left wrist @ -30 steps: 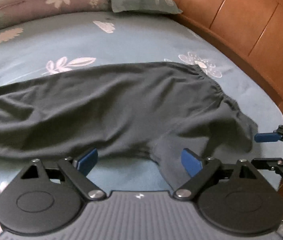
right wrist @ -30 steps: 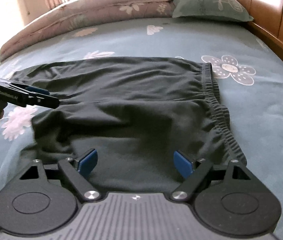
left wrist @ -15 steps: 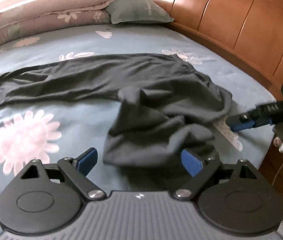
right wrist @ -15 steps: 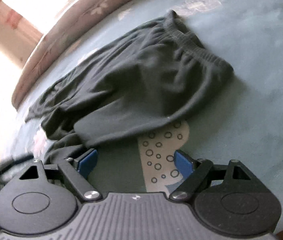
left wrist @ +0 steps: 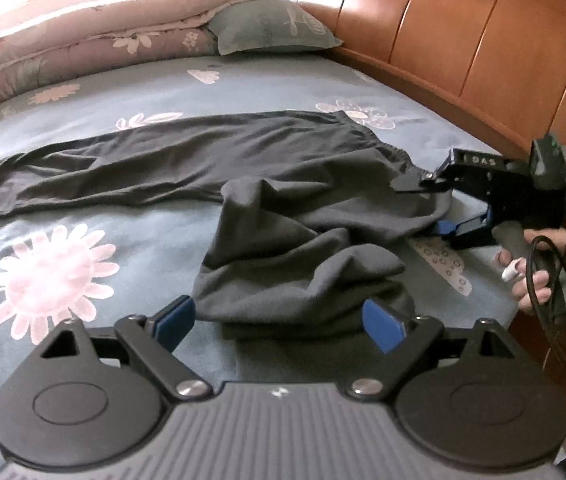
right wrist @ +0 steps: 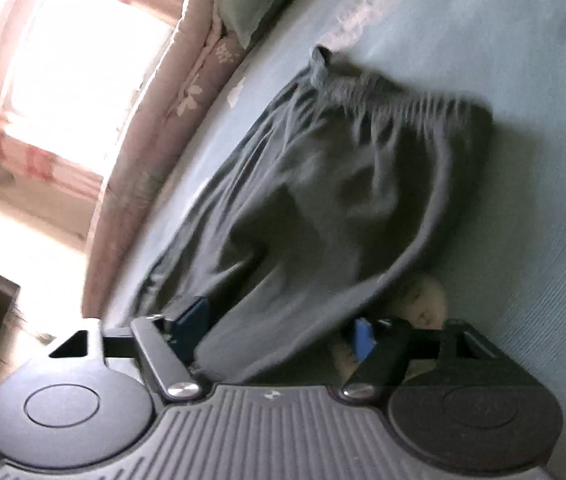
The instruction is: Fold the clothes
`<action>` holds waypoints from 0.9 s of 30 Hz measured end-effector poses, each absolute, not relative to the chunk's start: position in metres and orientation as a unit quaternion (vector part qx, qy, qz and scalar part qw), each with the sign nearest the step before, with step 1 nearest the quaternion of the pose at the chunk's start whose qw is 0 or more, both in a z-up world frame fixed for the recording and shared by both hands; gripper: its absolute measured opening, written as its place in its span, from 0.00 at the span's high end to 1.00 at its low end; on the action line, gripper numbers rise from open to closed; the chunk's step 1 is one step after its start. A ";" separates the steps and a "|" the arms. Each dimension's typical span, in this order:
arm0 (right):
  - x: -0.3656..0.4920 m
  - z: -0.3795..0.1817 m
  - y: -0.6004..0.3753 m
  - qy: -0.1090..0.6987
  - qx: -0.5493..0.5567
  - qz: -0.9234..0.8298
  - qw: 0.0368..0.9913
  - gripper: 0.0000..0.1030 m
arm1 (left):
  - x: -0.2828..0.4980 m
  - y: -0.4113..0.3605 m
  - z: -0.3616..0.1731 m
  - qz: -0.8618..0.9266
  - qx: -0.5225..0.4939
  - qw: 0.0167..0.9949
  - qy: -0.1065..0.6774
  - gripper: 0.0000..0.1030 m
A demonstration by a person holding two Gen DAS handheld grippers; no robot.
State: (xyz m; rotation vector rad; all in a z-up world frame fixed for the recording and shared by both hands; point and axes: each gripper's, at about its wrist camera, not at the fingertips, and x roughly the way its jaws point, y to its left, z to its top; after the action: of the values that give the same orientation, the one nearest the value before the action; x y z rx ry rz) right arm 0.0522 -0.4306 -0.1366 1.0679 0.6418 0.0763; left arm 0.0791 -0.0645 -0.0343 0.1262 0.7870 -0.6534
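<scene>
Bare sheet [left wrist: 83, 184] left of bunched trousers [left wrist: 303, 248], headboard [left wrist: 463, 40] blocks right, duvet [left wrist: 83, 40] at back

A bedroom in a home is shown. A wide bed [left wrist: 243, 92] is covered with a blue sheet printed with pale flowers, and it is backed by a curved wooden headboard [left wrist: 463, 40]. A grey-green pillow [left wrist: 275, 28] and a folded pink quilt [left wrist: 83, 40] are laid at the far side. A bright window with reddish curtains [right wrist: 63, 40] is seen beyond the bed
</scene>
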 end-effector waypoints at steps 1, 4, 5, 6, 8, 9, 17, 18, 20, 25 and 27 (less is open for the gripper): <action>0.054 -0.141 -0.429 0.302 0.503 0.037 0.809 0.40 | 0.079 -0.064 -0.035 -0.312 0.059 0.870 0.377 0.12; 0.060 -0.147 -0.423 0.315 0.481 0.008 0.818 0.82 | 0.079 -0.062 -0.036 -0.308 0.057 0.870 0.380 0.12; 0.059 -0.149 -0.423 0.316 0.482 -0.001 0.817 0.88 | 0.078 -0.061 -0.036 -0.307 0.056 0.870 0.382 0.12; 0.058 -0.151 -0.423 0.313 0.488 -0.003 0.815 0.89 | 0.078 -0.060 -0.037 -0.306 0.055 0.869 0.384 0.12; 0.054 -0.150 -0.422 0.310 0.490 -0.010 0.815 0.94 | 0.078 -0.059 -0.038 -0.303 0.054 0.869 0.388 0.12; 0.054 -0.148 -0.421 0.310 0.486 -0.012 0.817 0.95 | 0.079 -0.058 -0.039 -0.301 0.054 0.869 0.389 0.12; 0.036 -0.111 -0.413 0.318 0.412 0.007 0.854 0.96 | 0.075 -0.050 -0.035 -0.297 0.045 0.872 0.387 0.12; 0.035 -0.110 -0.411 0.330 0.384 -0.003 0.862 0.96 | 0.074 -0.049 -0.035 -0.296 0.044 0.872 0.387 0.12; 0.031 -0.109 -0.407 0.358 0.326 -0.029 0.875 0.96 | 0.073 -0.046 -0.034 -0.293 0.040 0.873 0.387 0.12; 0.020 -0.095 -0.401 0.375 0.278 -0.046 0.883 0.81 | 0.072 -0.042 -0.033 -0.286 0.036 0.876 0.388 0.12; 0.010 -0.083 -0.392 0.378 0.238 -0.047 0.893 0.78 | 0.072 -0.040 -0.032 -0.284 0.032 0.876 0.388 0.12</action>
State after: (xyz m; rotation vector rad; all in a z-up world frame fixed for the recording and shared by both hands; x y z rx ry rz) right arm 0.0102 -0.3924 -0.0827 0.4945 0.7837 -0.0967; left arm 0.0716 -0.0399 -0.0322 0.0660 0.8107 -0.5921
